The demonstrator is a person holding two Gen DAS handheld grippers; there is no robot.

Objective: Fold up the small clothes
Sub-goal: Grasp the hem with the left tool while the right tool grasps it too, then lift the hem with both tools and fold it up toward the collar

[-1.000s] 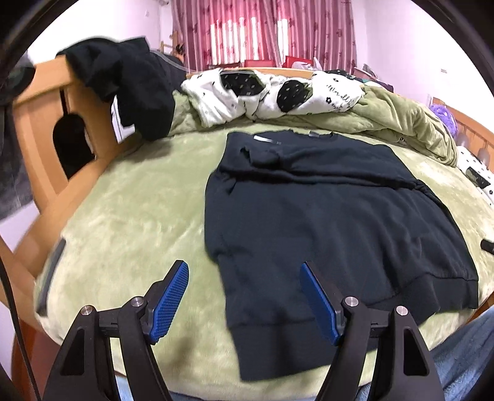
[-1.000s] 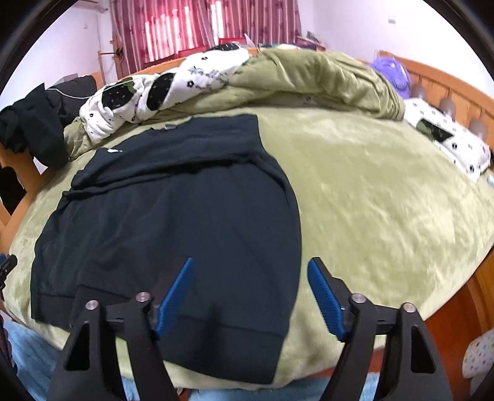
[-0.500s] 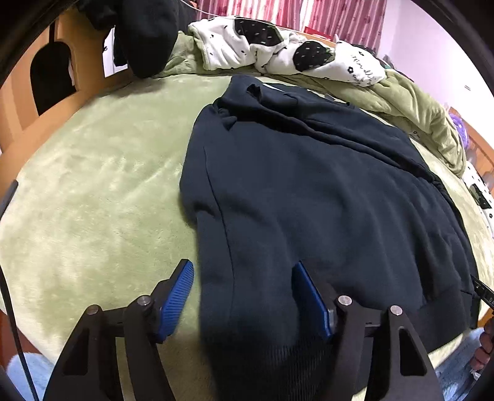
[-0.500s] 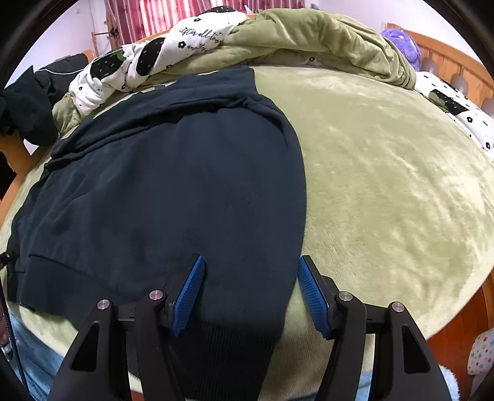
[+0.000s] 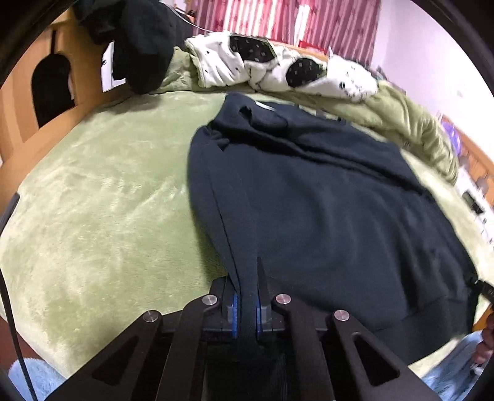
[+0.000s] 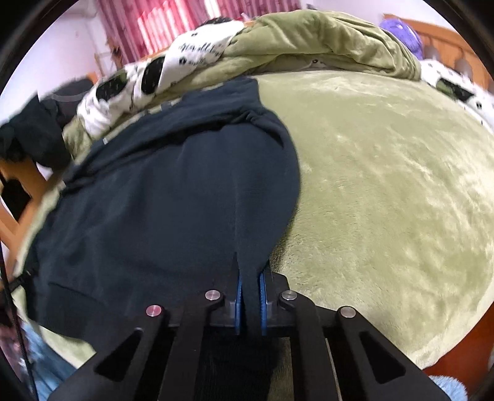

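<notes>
Here we hold a dark top (image 5: 324,216) by its near hem, one gripper at each corner.

Our left gripper (image 5: 246,303) and right gripper (image 6: 249,297) each have blue pads clamped together on a pinch of hem. The top lies flat on the green bed (image 6: 386,185), its long axis running straight away from our fingers toward the collar at the far end. We judge the next fold carries the hem forward along that line.

Premises: a home bedroom. Evidence — a bed (image 6: 386,191) under green plush cover, wooden bed frame (image 5: 18,101), rumpled quilt (image 6: 324,40), red curtains (image 5: 278,21).
</notes>
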